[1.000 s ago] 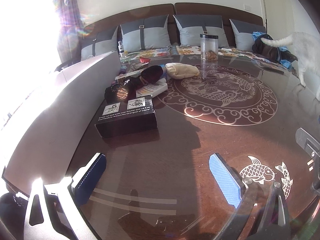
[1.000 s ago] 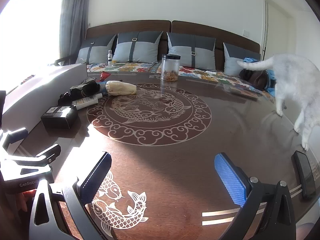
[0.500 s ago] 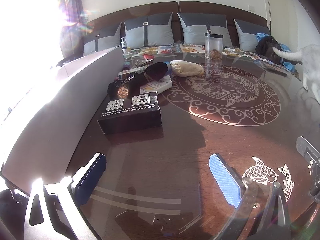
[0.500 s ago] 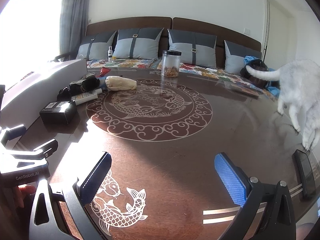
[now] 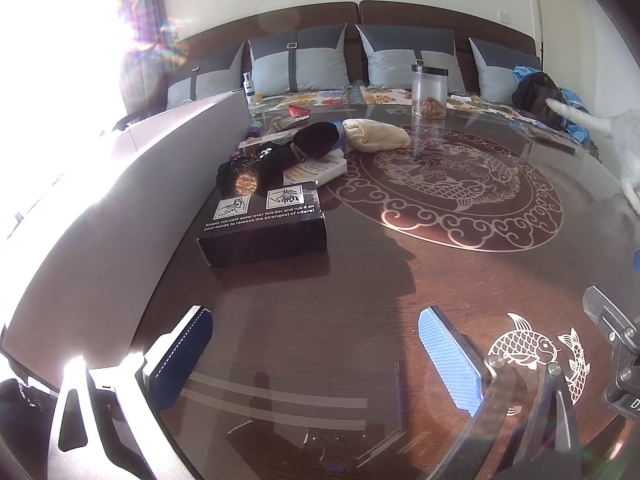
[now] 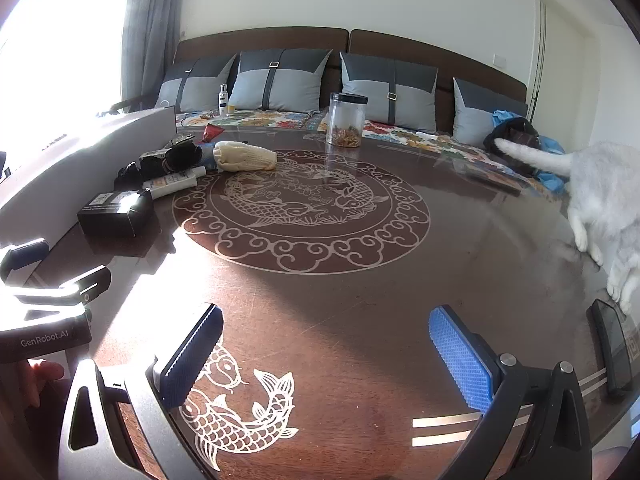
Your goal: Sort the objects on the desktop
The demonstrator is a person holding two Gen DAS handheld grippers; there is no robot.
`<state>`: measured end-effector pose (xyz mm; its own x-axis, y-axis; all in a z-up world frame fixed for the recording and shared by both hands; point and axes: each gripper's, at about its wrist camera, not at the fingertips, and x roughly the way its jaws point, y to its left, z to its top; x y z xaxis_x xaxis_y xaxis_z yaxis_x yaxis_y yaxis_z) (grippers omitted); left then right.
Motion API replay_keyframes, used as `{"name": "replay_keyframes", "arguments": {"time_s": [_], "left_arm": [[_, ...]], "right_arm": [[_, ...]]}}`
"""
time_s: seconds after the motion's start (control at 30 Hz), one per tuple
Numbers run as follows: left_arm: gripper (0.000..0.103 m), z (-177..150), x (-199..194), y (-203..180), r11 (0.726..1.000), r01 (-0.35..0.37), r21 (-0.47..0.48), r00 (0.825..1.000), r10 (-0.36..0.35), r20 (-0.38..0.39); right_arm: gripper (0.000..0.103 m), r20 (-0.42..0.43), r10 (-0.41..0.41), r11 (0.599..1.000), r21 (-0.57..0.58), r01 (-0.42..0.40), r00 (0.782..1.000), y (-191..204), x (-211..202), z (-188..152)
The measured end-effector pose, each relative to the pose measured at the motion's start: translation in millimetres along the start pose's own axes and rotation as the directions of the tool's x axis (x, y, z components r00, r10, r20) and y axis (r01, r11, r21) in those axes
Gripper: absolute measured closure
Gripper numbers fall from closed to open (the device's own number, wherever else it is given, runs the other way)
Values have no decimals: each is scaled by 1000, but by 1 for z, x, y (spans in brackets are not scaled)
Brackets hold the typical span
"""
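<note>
Hard daylight floods in from ten o'clock, blowing the window [image 5: 52,40] out to white with rainbow flare. Glare streaks the glossy worktop [image 6: 360,280]; shadows fall toward four o'clock. Fisheye bending curves every edge; focus stays sharp.

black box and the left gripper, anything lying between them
Nothing: in the left wrist view only bare table separates the open left gripper from the black box.

Blue textured pads [image 6: 460,354] on black-framed fingers, silver screws, a white "GenRobot.AI" marking [image 6: 44,334] on the left gripper [image 5: 312,350].
</note>
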<state>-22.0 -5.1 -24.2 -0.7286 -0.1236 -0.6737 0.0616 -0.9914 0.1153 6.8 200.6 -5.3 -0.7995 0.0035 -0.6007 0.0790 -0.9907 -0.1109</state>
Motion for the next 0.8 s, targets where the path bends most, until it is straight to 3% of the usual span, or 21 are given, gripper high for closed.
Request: {"name": "replay_keyframes", "arguments": {"time_s": [0.8], "left_arm": [[0, -1, 4, -1, 1000, -9, 19, 1000, 9, -10]], "right_arm": [[0, -64, -3, 1000, -8, 3, 998, 1, 13, -7]]}}
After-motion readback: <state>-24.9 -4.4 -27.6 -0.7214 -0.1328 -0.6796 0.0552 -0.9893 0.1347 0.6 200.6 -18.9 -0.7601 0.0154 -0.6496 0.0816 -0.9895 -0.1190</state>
